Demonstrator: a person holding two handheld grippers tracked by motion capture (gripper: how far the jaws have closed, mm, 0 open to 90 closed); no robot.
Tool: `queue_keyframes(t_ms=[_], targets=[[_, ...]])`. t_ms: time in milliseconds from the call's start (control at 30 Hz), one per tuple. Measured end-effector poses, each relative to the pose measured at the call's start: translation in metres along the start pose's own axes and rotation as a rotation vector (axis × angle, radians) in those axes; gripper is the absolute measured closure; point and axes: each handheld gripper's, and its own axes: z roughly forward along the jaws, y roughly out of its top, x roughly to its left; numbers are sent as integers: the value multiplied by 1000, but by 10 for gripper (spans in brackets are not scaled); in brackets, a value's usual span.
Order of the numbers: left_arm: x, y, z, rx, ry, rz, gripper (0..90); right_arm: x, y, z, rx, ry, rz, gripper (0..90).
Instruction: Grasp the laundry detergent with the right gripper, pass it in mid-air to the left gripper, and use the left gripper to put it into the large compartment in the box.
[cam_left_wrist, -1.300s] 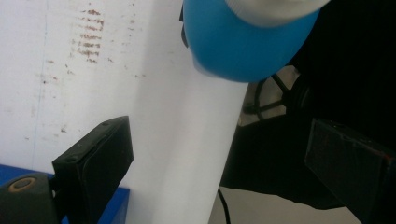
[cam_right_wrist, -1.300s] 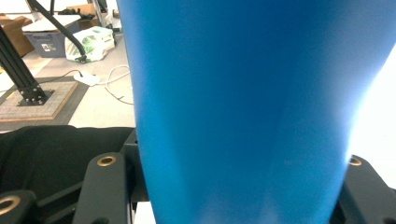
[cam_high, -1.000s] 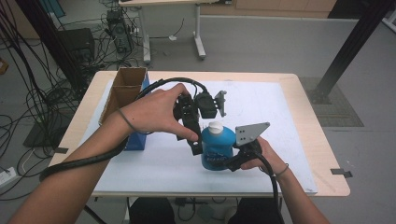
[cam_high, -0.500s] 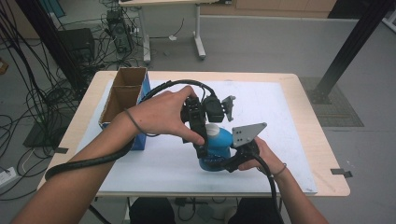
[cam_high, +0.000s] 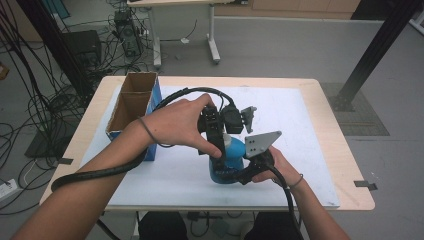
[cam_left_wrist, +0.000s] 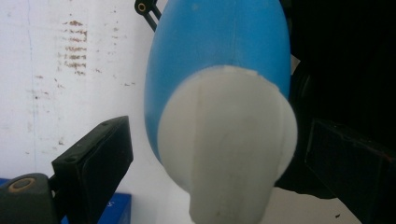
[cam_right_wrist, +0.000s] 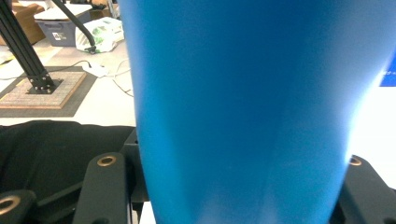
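A blue bottle (cam_high: 231, 167) with a white cap (cam_high: 229, 143) stands on the white mat near the table's front. My right gripper (cam_high: 234, 175) comes in from the right and is shut on the bottle's lower body; in the right gripper view the blue bottle (cam_right_wrist: 243, 107) sits tight between both jaws of the right gripper (cam_right_wrist: 233, 186). My left gripper (cam_high: 221, 146) points down over the top of the bottle. In the left gripper view the white cap (cam_left_wrist: 224, 149) lies between the jaws of the left gripper (cam_left_wrist: 219, 140). A gap shows at the left jaw, so it is open.
An open cardboard box (cam_high: 131, 102) with a blue side stands at the table's left edge. The white mat (cam_high: 300, 125) covers most of the wooden table (cam_high: 345, 150). A thick black cable (cam_high: 95, 172) trails along the left forearm.
The left gripper has shifted slightly right and down over the bottle's cap, which stood in plain sight a second ago. The right gripper and the bottle have stayed put.
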Motion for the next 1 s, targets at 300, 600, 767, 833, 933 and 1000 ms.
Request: queue_keyframes(t_ms=[300,600,767,833,933,1000], targets=[[1,0,2,-4,4,-1,77,0,1,3,1,4,-4,412],[1,-1,3,-9,12,-11,75,0,1,2,1,1,-5,412],[1,-3,2,-17,18,-14,73,0,0,2,-1,2,-2,412],[2,-3,2,-15,14,-15,79,0,1,2,0,1,-2,412],[2,-3,1,-18,20,-15,76,0,0,2,-3,0,-3,412],[1,-4,1,-21,22,-16,75,0,0,2,-2,-1,-4,412]])
